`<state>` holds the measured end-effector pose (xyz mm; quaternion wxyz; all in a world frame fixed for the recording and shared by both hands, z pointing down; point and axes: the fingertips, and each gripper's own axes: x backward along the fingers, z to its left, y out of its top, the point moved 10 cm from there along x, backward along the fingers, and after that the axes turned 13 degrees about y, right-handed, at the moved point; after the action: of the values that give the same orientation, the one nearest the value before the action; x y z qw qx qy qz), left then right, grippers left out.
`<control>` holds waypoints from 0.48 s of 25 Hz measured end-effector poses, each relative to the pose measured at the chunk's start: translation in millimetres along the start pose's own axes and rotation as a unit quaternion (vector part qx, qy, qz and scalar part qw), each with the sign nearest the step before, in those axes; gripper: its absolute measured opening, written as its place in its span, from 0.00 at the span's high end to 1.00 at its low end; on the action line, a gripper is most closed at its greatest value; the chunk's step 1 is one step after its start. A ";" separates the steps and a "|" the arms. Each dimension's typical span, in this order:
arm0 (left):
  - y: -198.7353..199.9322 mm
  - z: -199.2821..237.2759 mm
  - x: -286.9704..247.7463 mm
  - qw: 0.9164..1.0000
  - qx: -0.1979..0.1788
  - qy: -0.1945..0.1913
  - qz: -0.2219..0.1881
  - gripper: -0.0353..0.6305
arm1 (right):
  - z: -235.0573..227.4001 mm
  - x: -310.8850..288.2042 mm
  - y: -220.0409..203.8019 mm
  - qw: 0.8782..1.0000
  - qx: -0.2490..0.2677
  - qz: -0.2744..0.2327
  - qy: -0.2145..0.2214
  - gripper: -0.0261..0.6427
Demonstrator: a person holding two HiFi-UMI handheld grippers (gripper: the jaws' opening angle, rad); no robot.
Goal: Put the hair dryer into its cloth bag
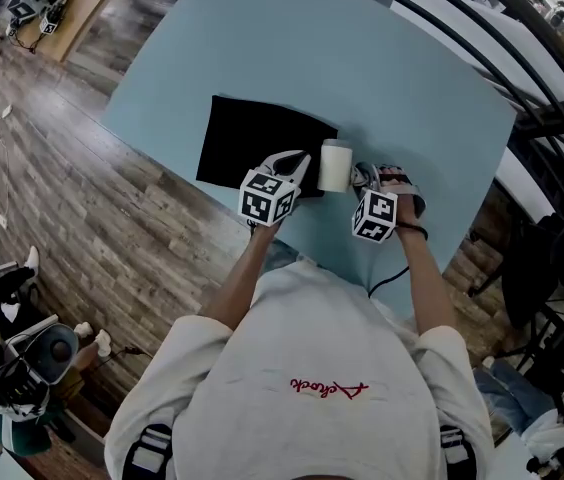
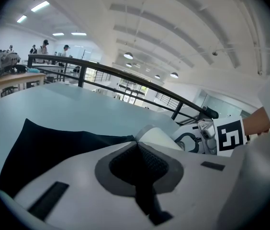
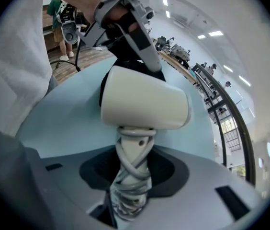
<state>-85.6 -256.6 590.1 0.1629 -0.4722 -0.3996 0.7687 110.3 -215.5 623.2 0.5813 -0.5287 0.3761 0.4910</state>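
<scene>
Clamping hair dryer [image 3: 144, 104], right gripper [image 3: 130, 195]; cord-wound handle [image 3: 131, 164]

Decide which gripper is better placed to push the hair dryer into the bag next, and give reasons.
Right. The right gripper is shut on the cord-wrapped handle of the hair dryer, its barrel beside the bag. The left gripper seems to pinch the bag's edge, so it likely holds that.

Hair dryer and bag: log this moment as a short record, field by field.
cloth bag: black, lying on the blue table
hair dryer: white, outside the bag, beside its near edge
cord: wound round the dryer's handle
right tool: shut on the wrapped handle
left tool: shut, apparently pinching the bag's edge
progress: dryer not yet in the bag
</scene>
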 end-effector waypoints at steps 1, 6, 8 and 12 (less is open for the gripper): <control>0.2 -0.9 0.2 1.000 0.000 0.000 0.000 0.93 | 0.9 -1.7 0.2 1.000 0.006 0.006 0.004 0.71; 0.7 -1.2 1.6 1.000 0.002 -0.001 -0.004 0.93 | 4.1 -11.0 6.0 0.998 0.041 0.035 0.021 0.71; 0.2 -2.5 1.9 1.000 0.001 -0.003 -0.003 0.93 | 4.0 -13.8 7.4 0.998 0.046 0.045 0.023 0.71; -0.5 -5.1 3.0 1.000 0.002 -0.005 -0.003 0.93 | 1.7 -17.2 11.1 0.997 0.049 0.053 0.029 0.71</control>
<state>-82.9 -252.1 587.4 0.1639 -0.4666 -0.4006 0.7714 95.4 -217.2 637.2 0.5686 -0.4928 0.4439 0.4866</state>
